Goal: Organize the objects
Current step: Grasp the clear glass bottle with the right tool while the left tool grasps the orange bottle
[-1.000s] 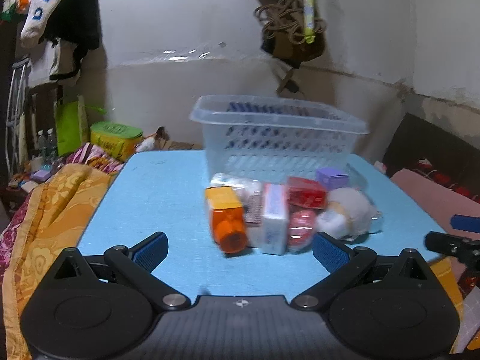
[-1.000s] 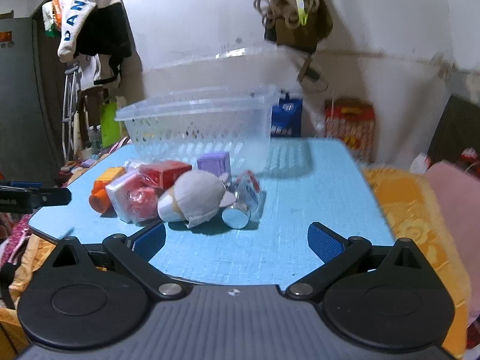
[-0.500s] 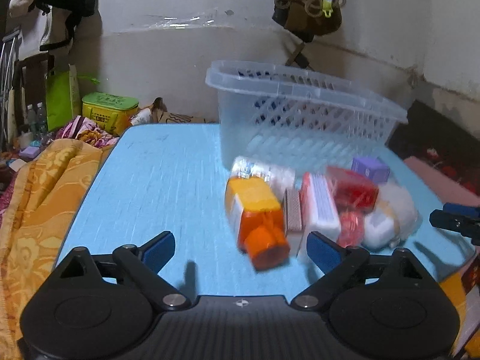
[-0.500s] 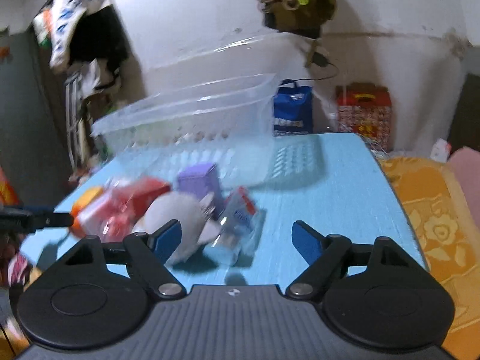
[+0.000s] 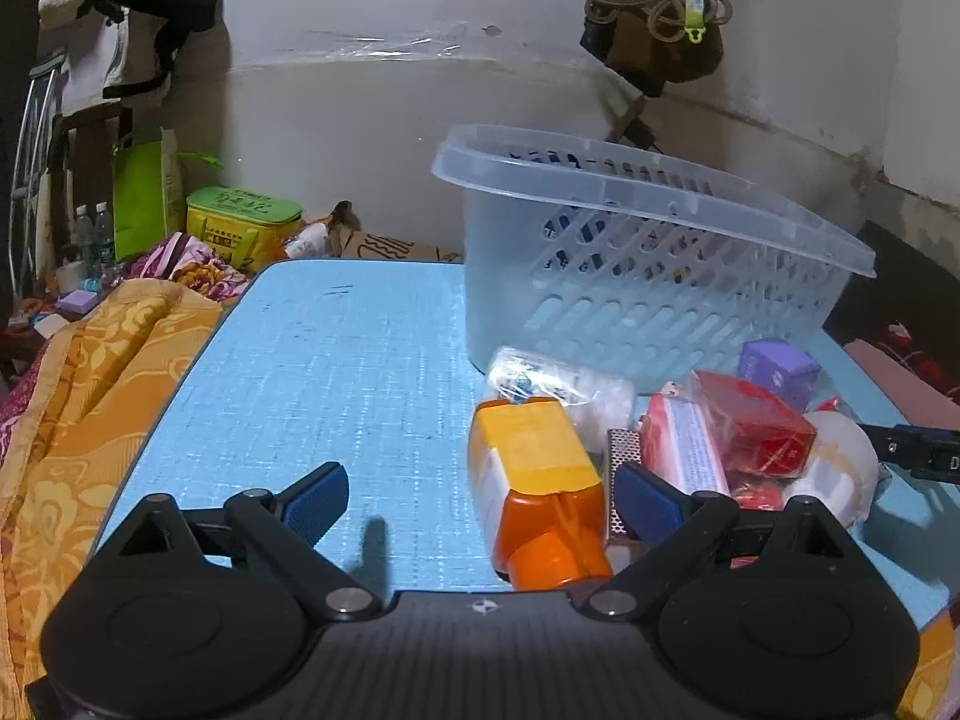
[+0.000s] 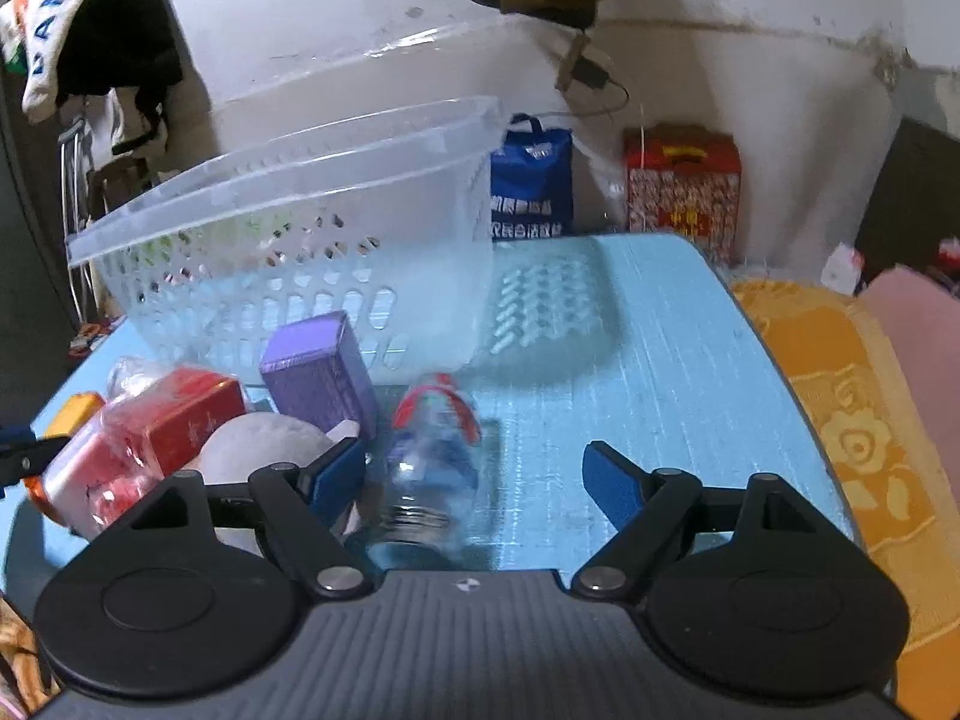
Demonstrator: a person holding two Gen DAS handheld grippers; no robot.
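Observation:
A clear plastic basket (image 5: 648,276) stands at the back of the blue table (image 5: 336,372); it also shows in the right wrist view (image 6: 300,240). A pile of small objects lies in front of it. My left gripper (image 5: 480,495) is open, with an orange bottle with a yellow label (image 5: 540,492) lying between its fingers. My right gripper (image 6: 477,471) is open around a small clear plastic bottle (image 6: 432,456). A purple box (image 6: 321,375), a red packet (image 6: 180,414) and a white round object (image 6: 258,444) lie just left of it.
An orange patterned cloth (image 5: 78,396) hangs off the table's left side. A green bin (image 5: 240,222) stands behind it. A blue bag (image 6: 531,180) and a red box (image 6: 681,186) stand against the wall. An orange cushion (image 6: 852,420) lies right of the table.
Both grippers have moved forward and down toward the pile. The orange bottle now lies between the left fingers, and the clear bottle between the right fingers.

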